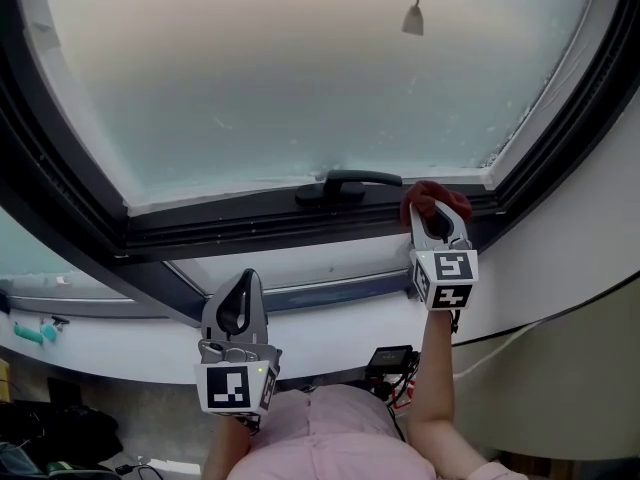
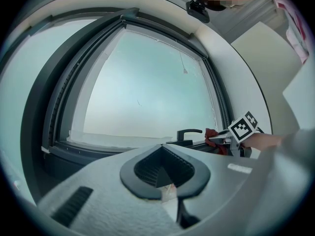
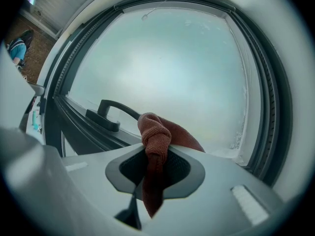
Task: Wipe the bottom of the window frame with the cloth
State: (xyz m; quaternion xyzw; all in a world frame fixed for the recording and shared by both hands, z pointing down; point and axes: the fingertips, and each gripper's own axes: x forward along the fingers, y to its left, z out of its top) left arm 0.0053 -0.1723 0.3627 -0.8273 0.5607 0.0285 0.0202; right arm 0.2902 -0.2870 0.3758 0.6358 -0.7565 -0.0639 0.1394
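A red-brown cloth (image 1: pixel 431 197) is bunched in my right gripper (image 1: pixel 433 211), which is shut on it and holds it against the bottom of the dark window frame (image 1: pixel 250 226), just right of the black handle (image 1: pixel 345 181). In the right gripper view the cloth (image 3: pixel 156 141) sticks up between the jaws with the handle (image 3: pixel 110 113) to its left. My left gripper (image 1: pixel 238 298) hangs lower, over the white sill, shut with nothing in it. The left gripper view shows the cloth (image 2: pixel 214 136) and the right gripper far off at the right.
Frosted glass (image 1: pixel 300 78) fills the window, with a pull cord end (image 1: pixel 414 18) hanging before it. A white sill (image 1: pixel 330 323) runs below the frame. A black cable and small device (image 1: pixel 390 360) lie near the person's pink sleeve.
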